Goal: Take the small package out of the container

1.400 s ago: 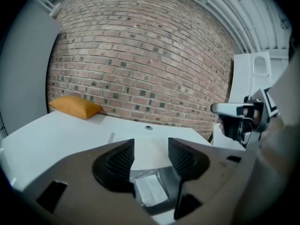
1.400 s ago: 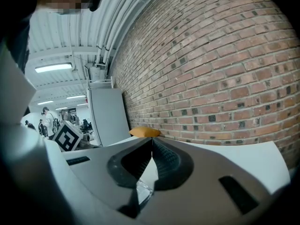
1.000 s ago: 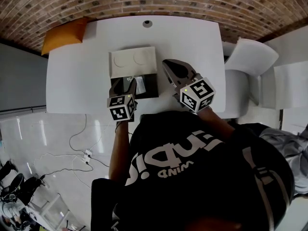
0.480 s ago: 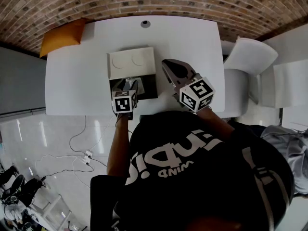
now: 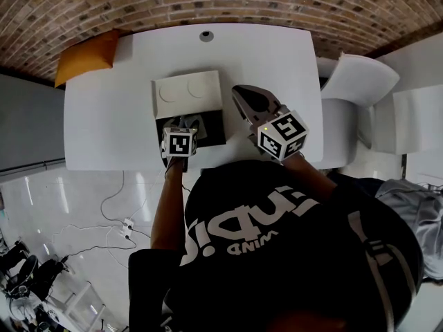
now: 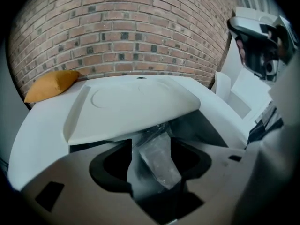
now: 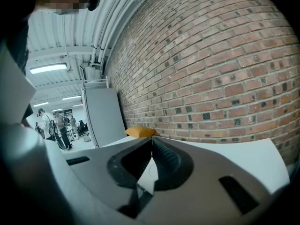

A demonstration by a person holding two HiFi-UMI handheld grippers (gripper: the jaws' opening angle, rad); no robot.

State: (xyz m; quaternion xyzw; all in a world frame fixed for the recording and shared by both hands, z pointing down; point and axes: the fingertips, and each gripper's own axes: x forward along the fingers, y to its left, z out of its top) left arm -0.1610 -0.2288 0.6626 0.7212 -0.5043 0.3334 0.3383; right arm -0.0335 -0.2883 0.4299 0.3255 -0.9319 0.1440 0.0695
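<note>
Step in hand: the reach for the grasp, pickup not yet made. The left tongs [image 5: 184, 122] are pointing steeply down into the open black container [image 5: 213, 126], which is sitting toward the near edge of the white surface [image 5: 111, 116], left of its middle, with its white lid [image 5: 188, 92] lying folded back toward the far edge. Their jaws have just been opening and are standing apart. The left gripper view is showing the small package [image 6: 158, 162], a clear crinkled wrapper, lying between them inside the container just under the lid's lip; the pads are not visibly pressing on it, so I am reading these tongs as released. The right tongs [image 5: 247, 101] are hovering over the surface just beside the container's right wall, clenched tip to tip on nothing. An orange padded envelope [image 5: 86, 54] is lying at the far left corner, well apart. Next move, as I judge it: bringing the pads in squarely on the wrapper, closing gently since the film looks slippery and soft, then lifting straight up clear of the lid's overhang and the walls.
</note>
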